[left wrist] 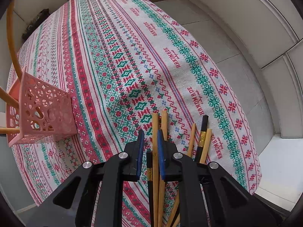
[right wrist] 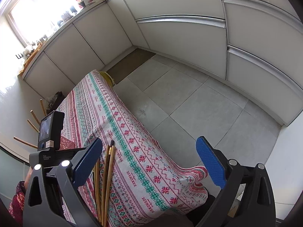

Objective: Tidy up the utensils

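Chopsticks (left wrist: 155, 132) lie on the table's patterned cloth (left wrist: 117, 60), one between the narrow left tool (left wrist: 150, 141). Right tool (right wrist: 149, 162) gapes wide over grey floor tiles (right wrist: 189, 102).

Left gripper (left wrist: 150, 147) narrowed, right gripper (right wrist: 149, 162) wide.

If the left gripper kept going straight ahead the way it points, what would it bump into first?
Probably the bamboo chopsticks lying between its jaws, then the embroidered red-and-green tablecloth beneath. The pink perforated plastic basket sits well off to the left. Depth is uncertain.
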`<act>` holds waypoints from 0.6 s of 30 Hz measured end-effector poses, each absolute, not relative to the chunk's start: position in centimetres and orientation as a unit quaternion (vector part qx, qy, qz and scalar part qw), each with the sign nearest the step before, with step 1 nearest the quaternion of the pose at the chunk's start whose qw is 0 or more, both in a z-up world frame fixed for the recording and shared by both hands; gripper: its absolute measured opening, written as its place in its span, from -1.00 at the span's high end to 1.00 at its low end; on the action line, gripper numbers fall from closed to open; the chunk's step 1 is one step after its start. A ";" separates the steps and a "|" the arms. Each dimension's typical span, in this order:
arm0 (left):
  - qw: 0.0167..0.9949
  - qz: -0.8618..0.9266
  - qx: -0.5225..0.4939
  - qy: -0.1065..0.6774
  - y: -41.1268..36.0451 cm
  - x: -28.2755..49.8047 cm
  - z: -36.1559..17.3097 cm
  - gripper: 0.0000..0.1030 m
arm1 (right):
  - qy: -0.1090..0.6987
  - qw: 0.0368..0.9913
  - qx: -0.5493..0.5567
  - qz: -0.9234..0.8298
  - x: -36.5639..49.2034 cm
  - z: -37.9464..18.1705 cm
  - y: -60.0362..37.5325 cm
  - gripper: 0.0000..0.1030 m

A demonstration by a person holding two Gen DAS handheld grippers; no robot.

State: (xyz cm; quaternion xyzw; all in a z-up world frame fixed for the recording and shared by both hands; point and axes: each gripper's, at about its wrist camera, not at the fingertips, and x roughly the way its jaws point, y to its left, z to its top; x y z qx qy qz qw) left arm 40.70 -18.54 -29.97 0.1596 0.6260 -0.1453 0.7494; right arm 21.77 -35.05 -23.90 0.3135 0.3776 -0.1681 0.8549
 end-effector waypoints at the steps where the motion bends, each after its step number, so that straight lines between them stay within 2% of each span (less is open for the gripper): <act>1: 0.748 -0.145 0.158 0.628 -18.5 40.9 -30.2 0.73 | 0.378 0.854 0.317 -0.166 21.8 -23.9 -35.2 -0.87; 9: 0.741 -0.148 0.158 0.636 -19.0 42.0 -31.6 0.75 | 0.388 0.848 0.321 -0.168 21.8 -24.2 -35.5 -0.87; 11: 0.739 -0.153 0.160 0.636 -19.2 42.0 -31.5 0.87 | 0.392 0.846 0.318 -0.171 22.1 -24.3 -35.4 -0.87; 18: 0.788 -0.164 0.153 0.573 -18.7 39.5 -28.9 0.88 | 0.432 0.837 0.299 -0.153 25.6 -25.1 -33.7 -0.87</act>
